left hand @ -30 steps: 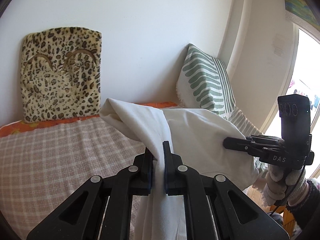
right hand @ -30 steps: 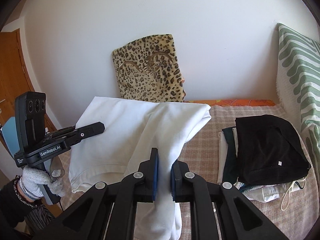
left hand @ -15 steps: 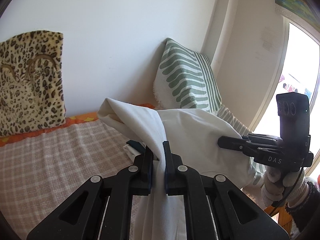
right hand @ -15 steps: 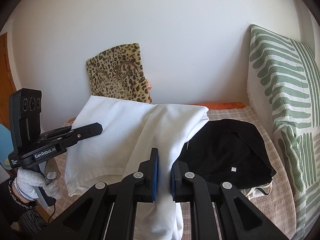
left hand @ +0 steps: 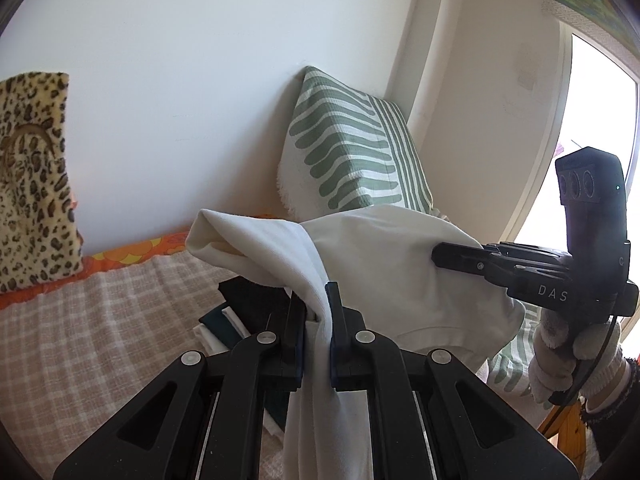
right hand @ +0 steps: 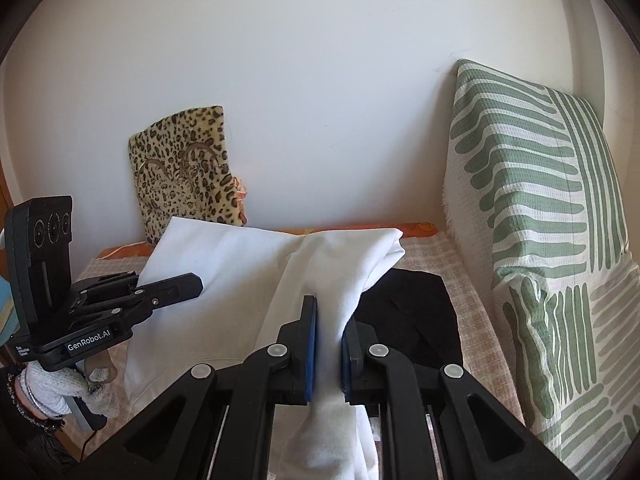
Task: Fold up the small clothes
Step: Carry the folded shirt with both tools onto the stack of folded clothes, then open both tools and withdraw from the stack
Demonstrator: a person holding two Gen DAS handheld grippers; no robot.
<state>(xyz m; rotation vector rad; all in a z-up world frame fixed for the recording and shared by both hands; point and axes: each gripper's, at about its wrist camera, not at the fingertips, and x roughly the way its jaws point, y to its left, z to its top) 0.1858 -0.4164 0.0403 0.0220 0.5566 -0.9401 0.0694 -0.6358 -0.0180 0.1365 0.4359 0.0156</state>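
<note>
Two pillows (right hand: 536,216) against white wall (right hand: 320,80); checked bedcover (left hand: 80,340).

The white garment (left hand: 384,264) hangs lifted, folded over on itself, stretched between the two tools with a pinched edge drooping below each set of fingers. Its folded corner juts ahead of them. Just beyond and beneath it lies a stack of folded clothes (right hand: 416,312), a black piece on top, white and dark green layers underneath.
</note>
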